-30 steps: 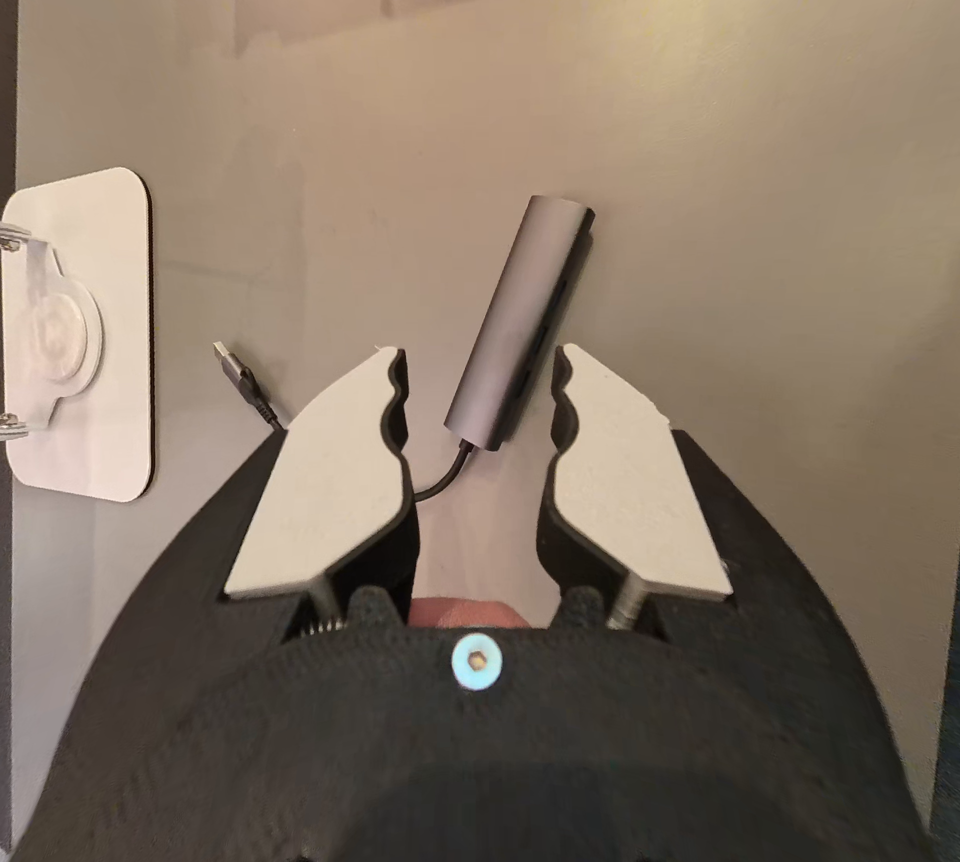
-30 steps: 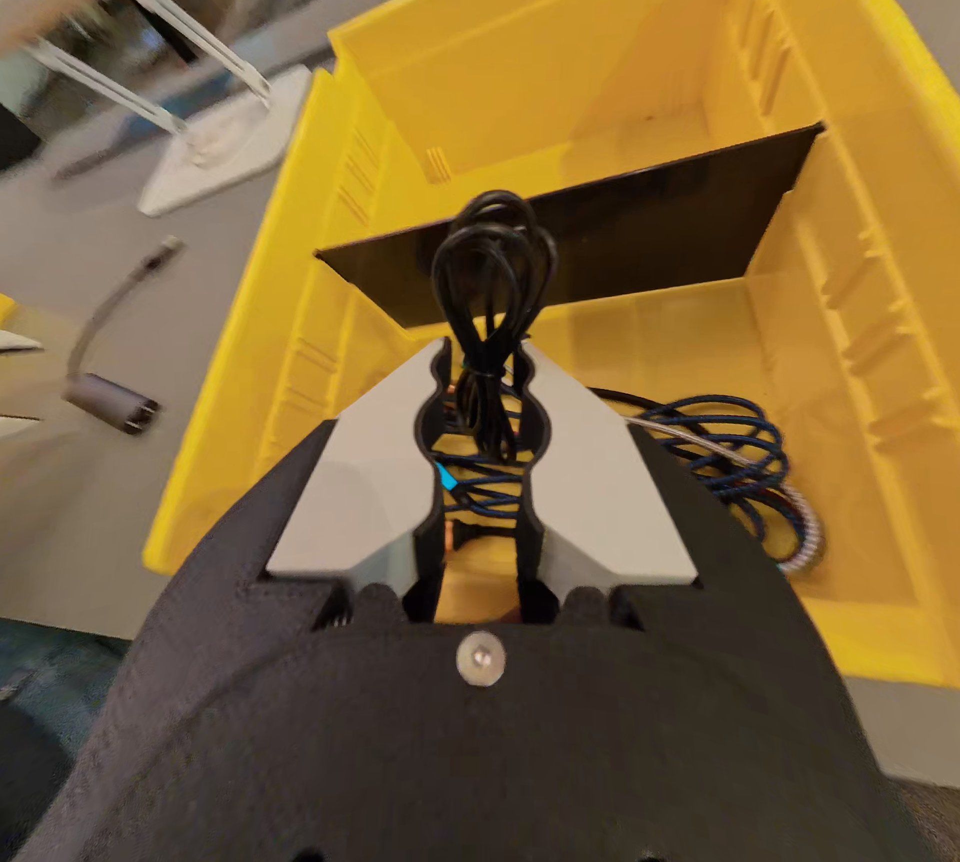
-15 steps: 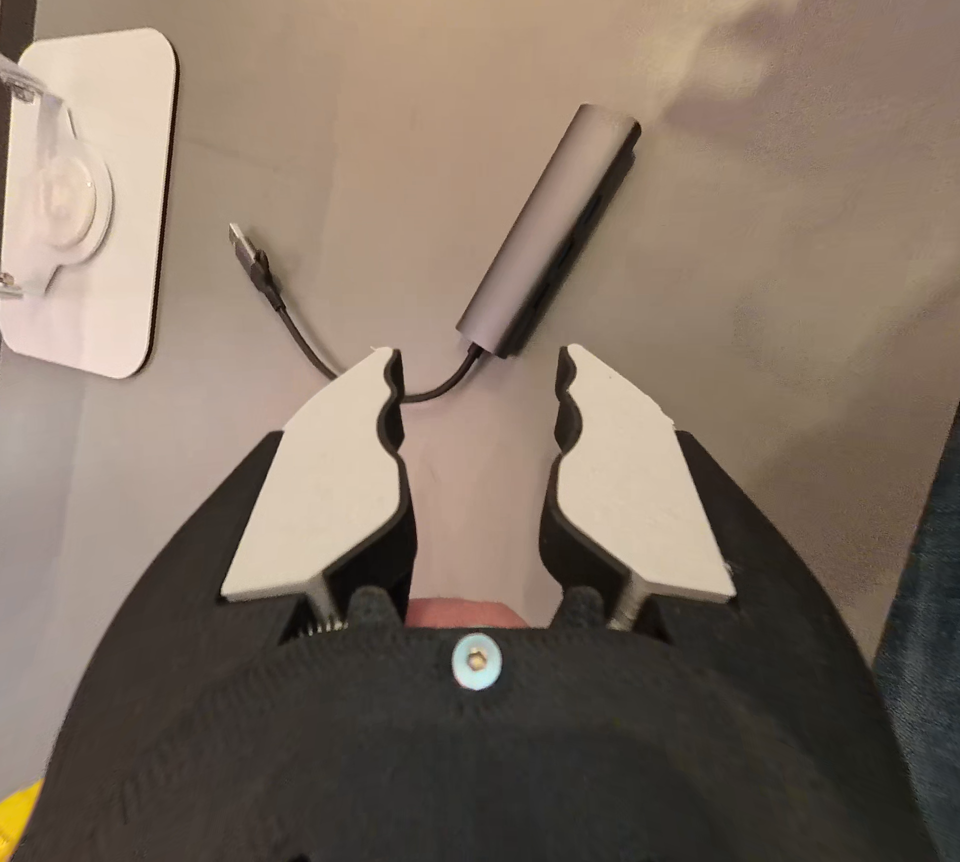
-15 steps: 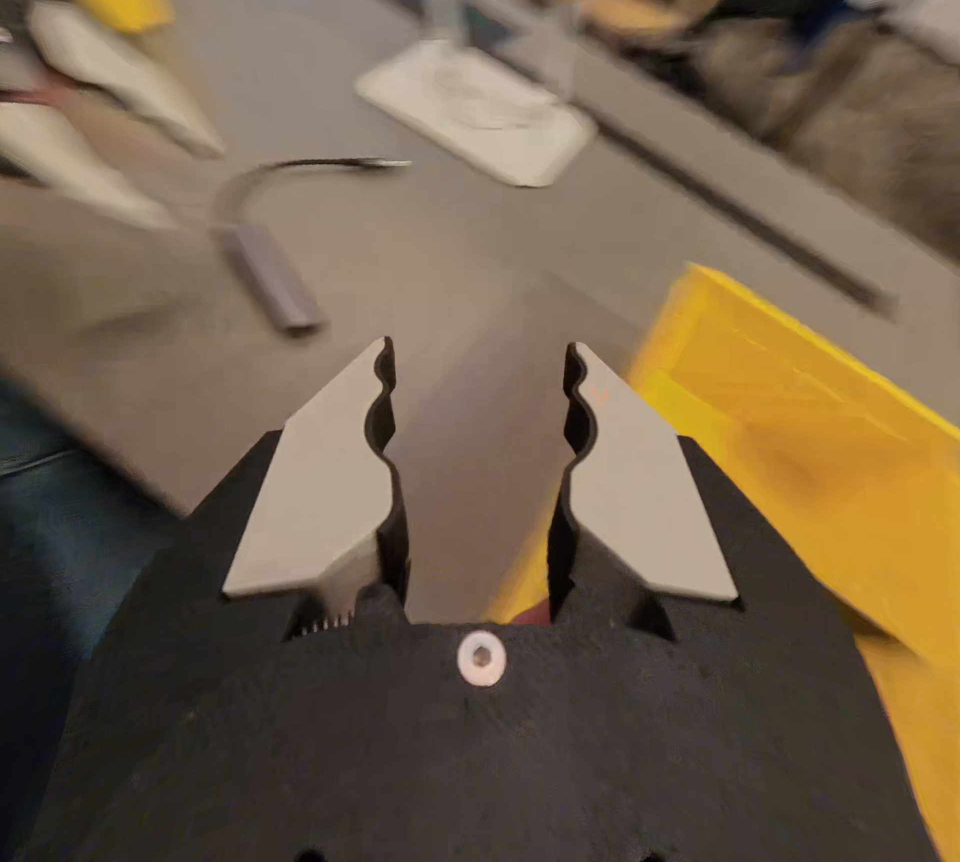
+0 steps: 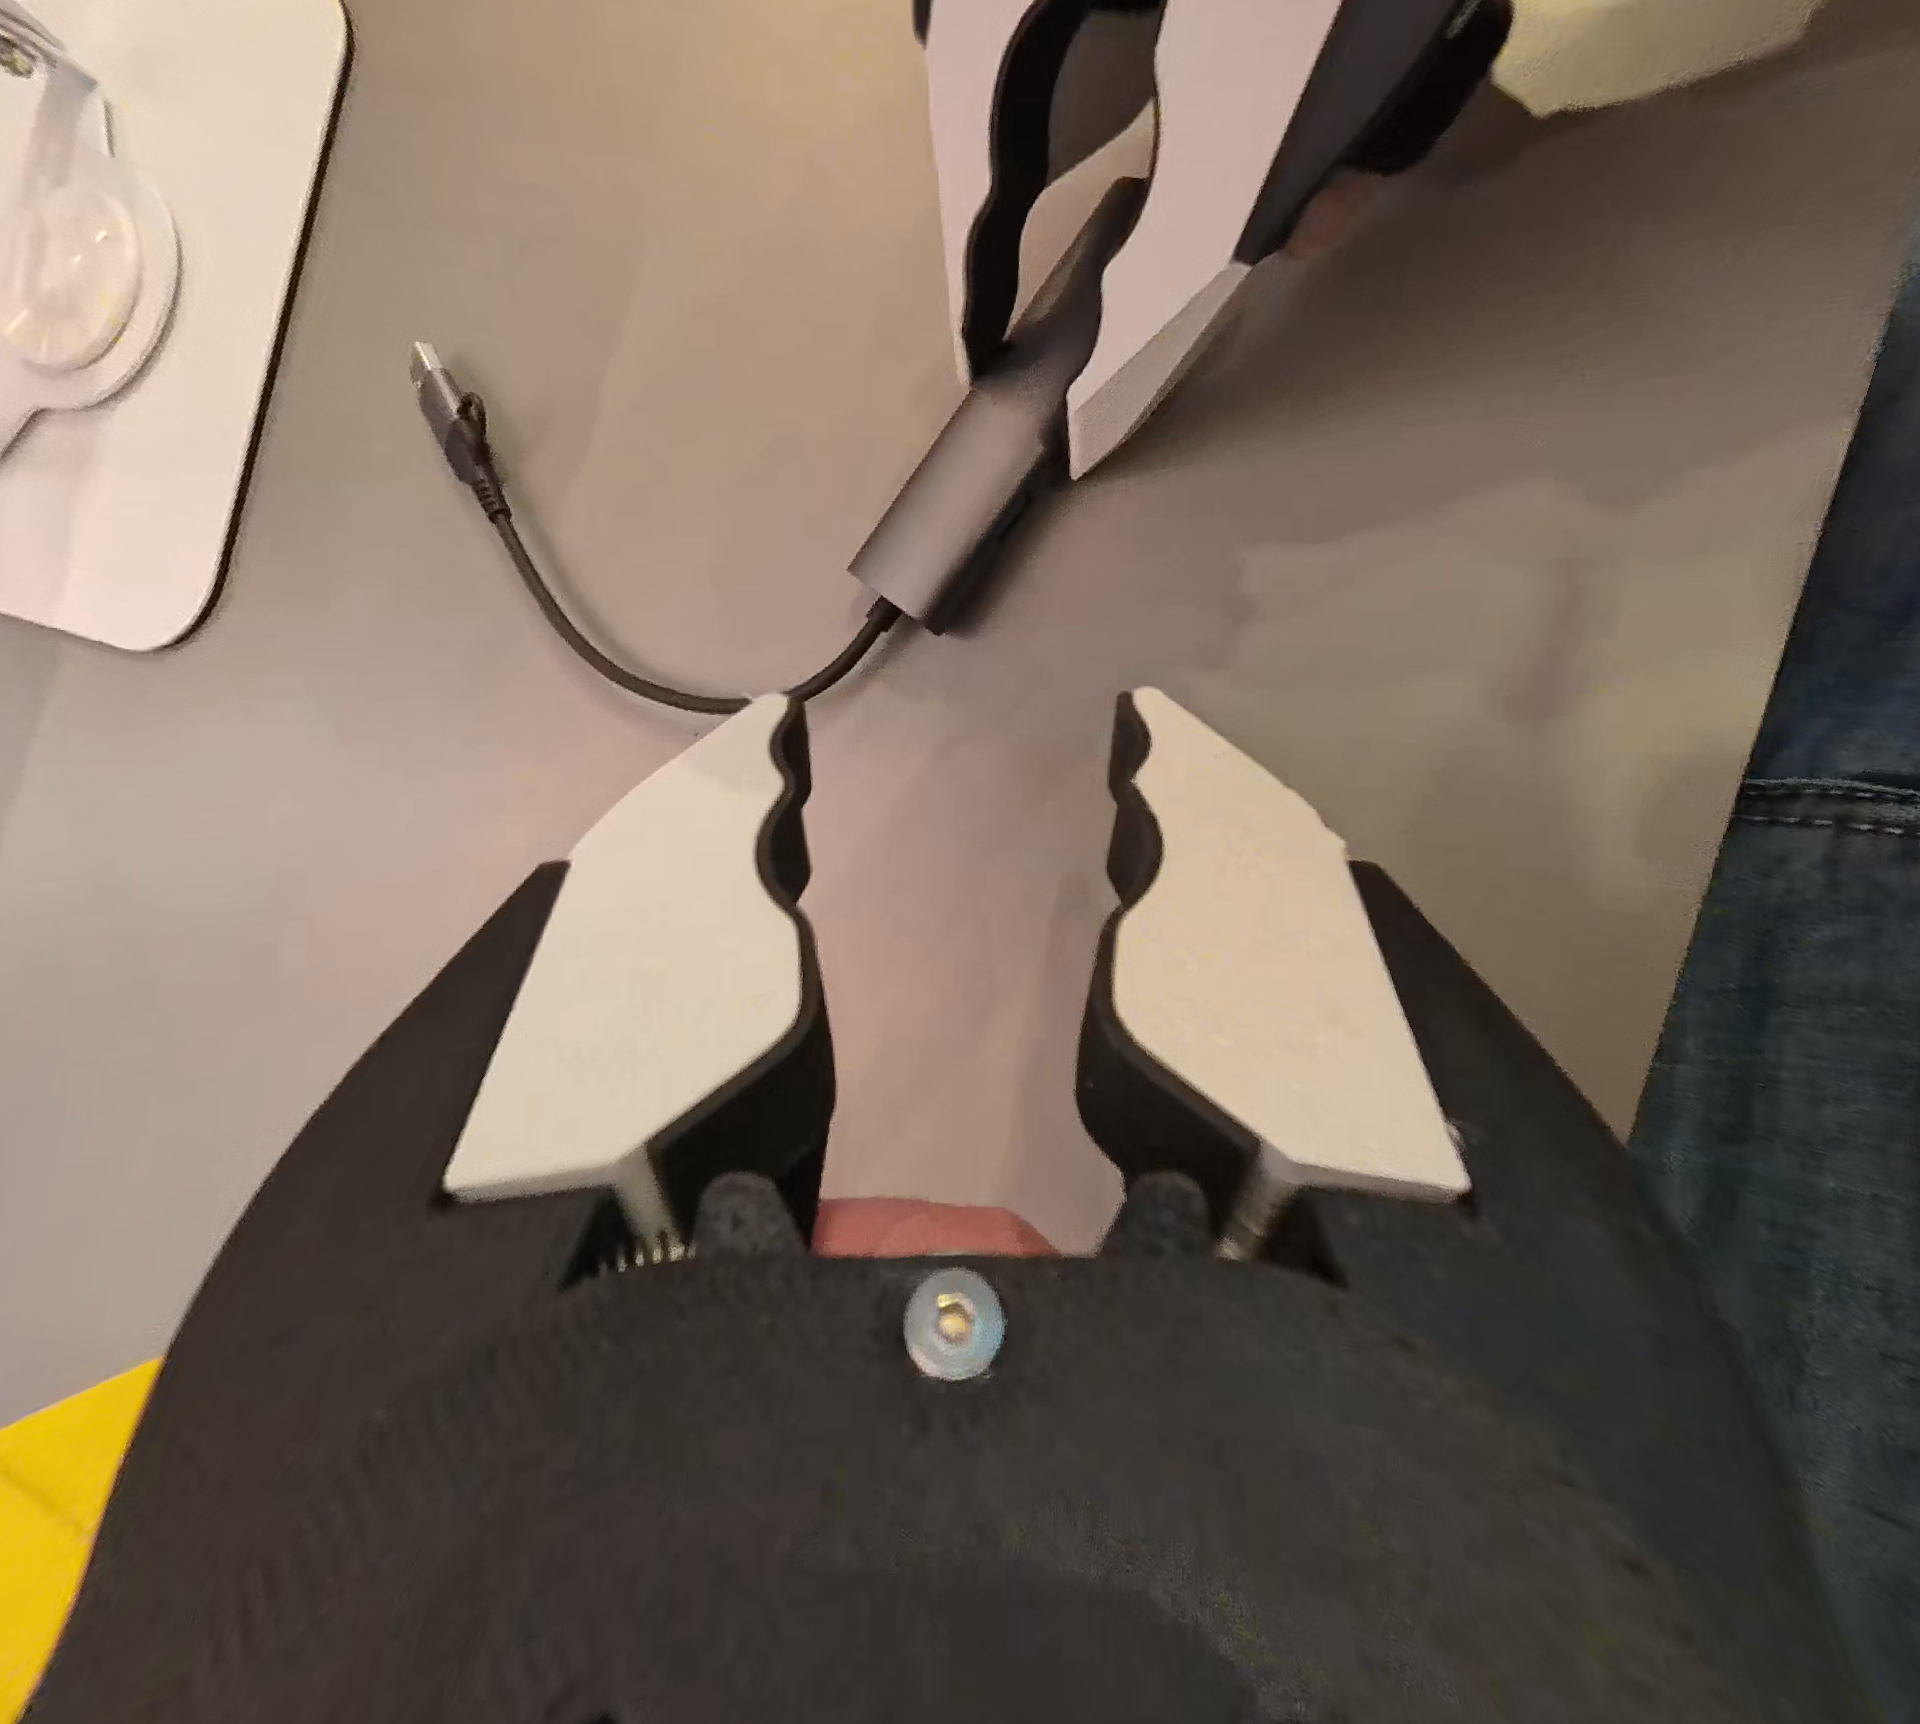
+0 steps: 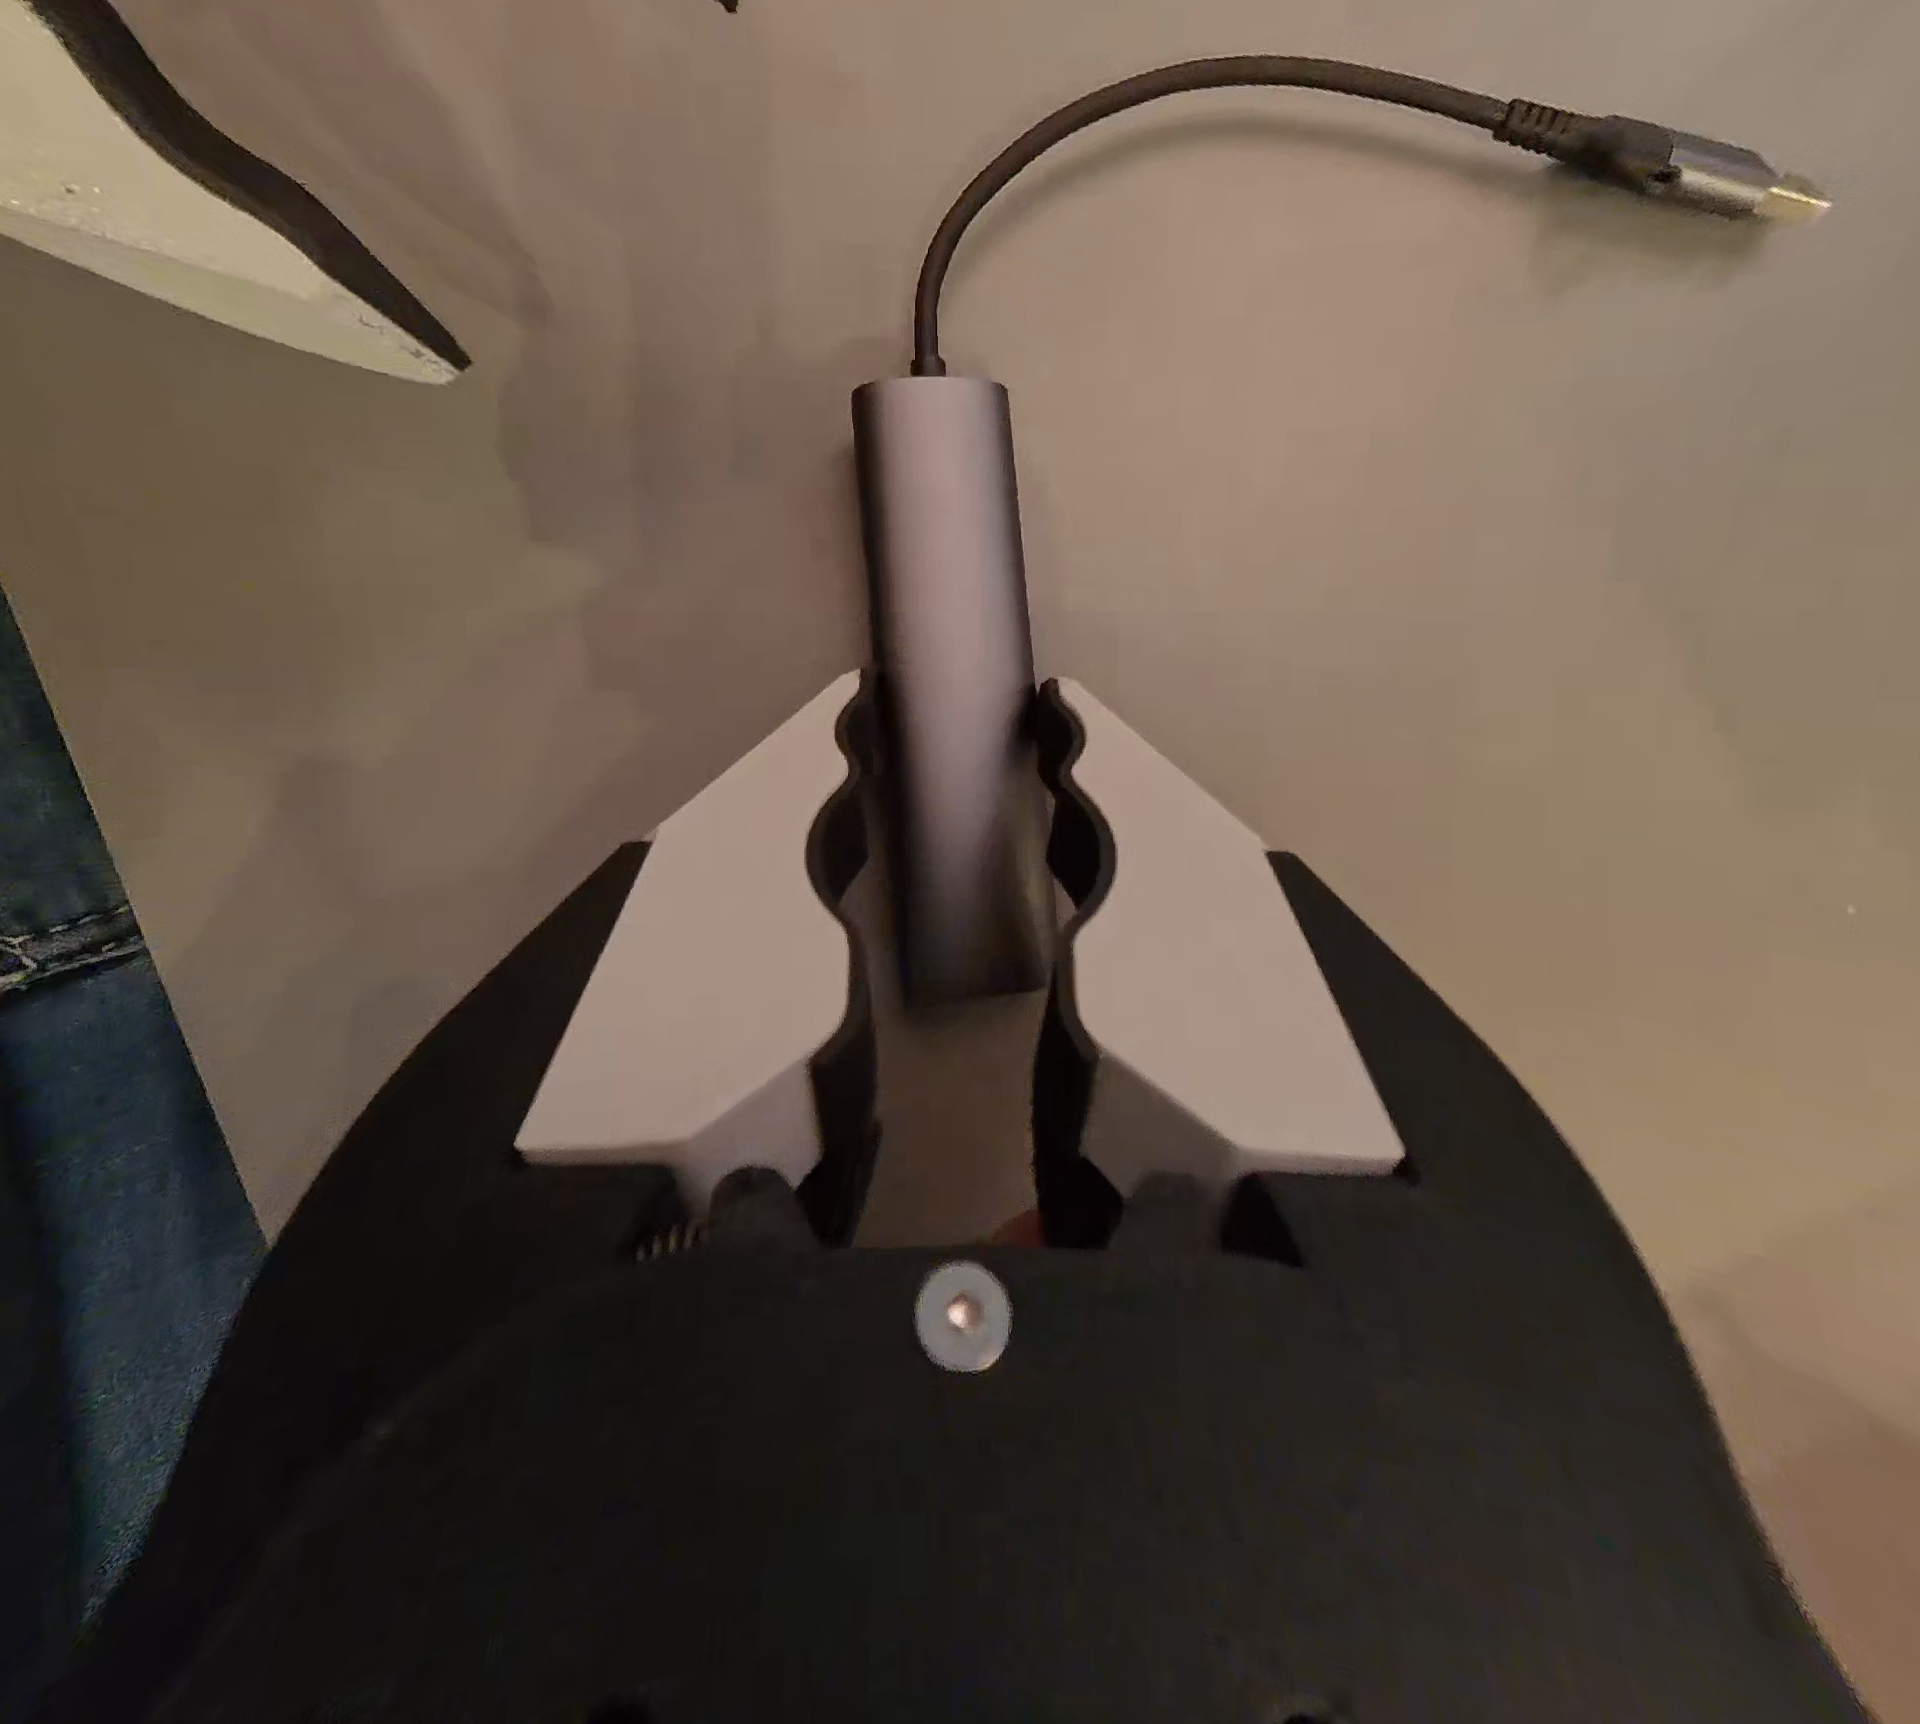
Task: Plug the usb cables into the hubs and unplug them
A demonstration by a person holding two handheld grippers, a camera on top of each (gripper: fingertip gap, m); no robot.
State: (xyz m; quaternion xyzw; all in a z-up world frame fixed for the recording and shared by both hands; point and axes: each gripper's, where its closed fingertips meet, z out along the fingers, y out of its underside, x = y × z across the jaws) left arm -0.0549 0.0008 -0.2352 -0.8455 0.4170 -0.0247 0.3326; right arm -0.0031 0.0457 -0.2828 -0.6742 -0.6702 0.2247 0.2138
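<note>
A grey USB hub [image 6: 940, 635] lies on the grey table with its short black cable curving to a metal plug [image 6: 1704, 173]. My right gripper [image 6: 951, 698] is shut on the hub's far end, with both pads against its sides. The left wrist view shows the same grasp [image 5: 1039, 386] on the hub [image 5: 951, 500], with the plug [image 5: 436, 386] lying free to the left. My left gripper [image 5: 961, 708] is open and empty, just short of the hub's cable end, its left fingertip over the cable [image 5: 582, 635]. It also shows in the right wrist view [image 6: 587, 178].
A white pad with a clear stand [image 5: 208, 303] sits at the table's left. A yellow bin corner [image 5: 52, 1508] shows at the bottom left. A person's denim-clad leg [image 5: 1818, 947] is along the table's right edge. Tip to tip, the grippers are about 9 cm apart.
My right gripper let go of a black cable bundle over the yellow bin, swung open across to the table and closed on the hub. My left gripper backed away from the hub, staying open.
</note>
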